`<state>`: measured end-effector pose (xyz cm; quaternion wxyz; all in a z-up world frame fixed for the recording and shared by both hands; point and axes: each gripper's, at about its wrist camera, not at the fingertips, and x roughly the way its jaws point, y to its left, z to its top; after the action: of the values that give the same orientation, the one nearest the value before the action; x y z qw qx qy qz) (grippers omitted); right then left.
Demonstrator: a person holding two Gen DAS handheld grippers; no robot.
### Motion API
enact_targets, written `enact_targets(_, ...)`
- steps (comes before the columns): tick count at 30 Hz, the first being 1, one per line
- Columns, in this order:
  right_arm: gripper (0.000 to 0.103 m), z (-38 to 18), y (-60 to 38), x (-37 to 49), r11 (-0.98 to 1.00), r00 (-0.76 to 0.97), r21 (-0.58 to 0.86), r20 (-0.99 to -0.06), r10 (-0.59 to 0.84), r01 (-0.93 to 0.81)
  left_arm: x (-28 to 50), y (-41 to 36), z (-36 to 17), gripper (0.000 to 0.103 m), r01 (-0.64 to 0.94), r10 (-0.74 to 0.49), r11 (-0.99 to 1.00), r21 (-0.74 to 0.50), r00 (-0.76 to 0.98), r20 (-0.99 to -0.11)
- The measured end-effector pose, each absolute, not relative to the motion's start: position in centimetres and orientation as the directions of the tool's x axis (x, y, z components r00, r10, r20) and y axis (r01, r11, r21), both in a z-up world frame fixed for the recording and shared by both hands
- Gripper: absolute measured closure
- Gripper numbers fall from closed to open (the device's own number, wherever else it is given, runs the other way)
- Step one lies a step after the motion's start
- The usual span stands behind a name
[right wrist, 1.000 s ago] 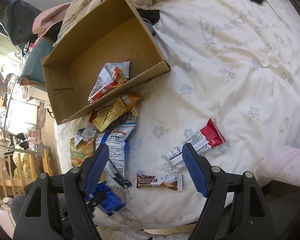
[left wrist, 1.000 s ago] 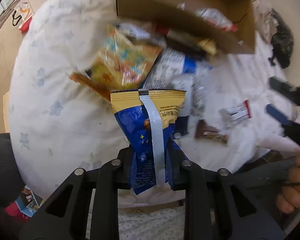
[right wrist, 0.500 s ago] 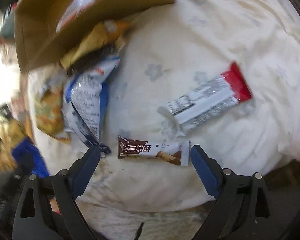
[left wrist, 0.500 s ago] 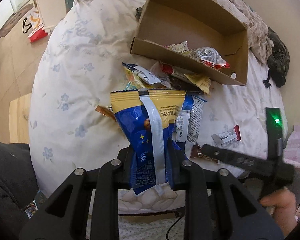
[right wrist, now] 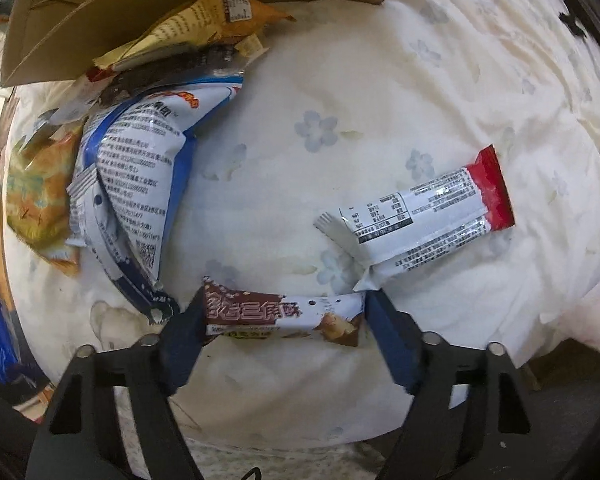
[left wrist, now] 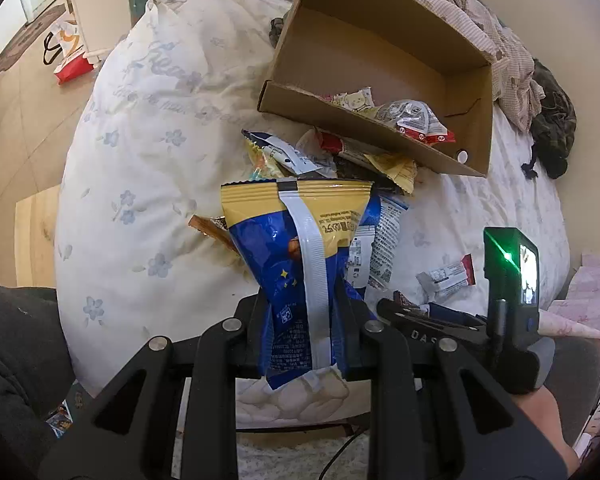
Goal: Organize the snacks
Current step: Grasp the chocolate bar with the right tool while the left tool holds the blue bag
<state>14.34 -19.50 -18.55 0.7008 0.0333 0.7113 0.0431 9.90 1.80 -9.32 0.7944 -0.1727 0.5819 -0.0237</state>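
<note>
My left gripper [left wrist: 304, 308] is shut on the lower end of a blue and yellow snack bag [left wrist: 292, 240], held upright above the bed. My right gripper [right wrist: 278, 320] points straight down at a brown and white wafer bar [right wrist: 260, 312] lying on the quilt. The bar sits lengthwise between the blue pads [right wrist: 184, 328], which are closing in on its two ends. A red and white bar [right wrist: 432, 216] lies just beyond it. The open cardboard box [left wrist: 340, 108] on the bed holds a few packets.
Several loose snack packets [left wrist: 340, 156] are piled against the box's front wall, among them a blue and white bag [right wrist: 132, 168]. The floral quilt [left wrist: 148, 128] stretches bare to the left. Dark clothing [left wrist: 552, 120] lies at the right, past the box.
The right gripper has dropped close over the wafer bar and its jaws have narrowed around it. The left gripper rose with the blue bag, then held still.
</note>
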Motion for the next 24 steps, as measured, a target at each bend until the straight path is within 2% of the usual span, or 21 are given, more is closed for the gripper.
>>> enact_targets(10, 0.034, -14.0, -20.4, 12.3, 0.977, 0.06, 0.213, -0.975, 0.214, -0.015, 10.0, 2.4, -10.1, 0.082, -0.193, -0.194, 0.945, -0.265, 0.321, -0.927)
enact_targets(15, 0.034, -10.4, -21.0, 11.5, 0.955, 0.165, 0.295, -0.942, 0.294, -0.019, 9.7, 3.0, -9.7, 0.082, -0.199, -0.165, 0.949, -0.245, 0.348, -0.923)
enact_targets(20, 0.034, -5.6, -21.4, 10.9, 0.907, 0.337, 0.415, -0.847, 0.412, -0.066, 9.6, 3.4, -8.9, 0.082, -0.199, -0.162, 0.948, -0.25, 0.376, -0.912)
enact_targets(24, 0.033, -1.7, -21.6, 10.7, 0.881, 0.466, 0.45, -0.755, 0.461, -0.144, 9.9, 3.4, -7.4, 0.082, -0.175, -0.15, 0.955, -0.24, 0.413, -0.898)
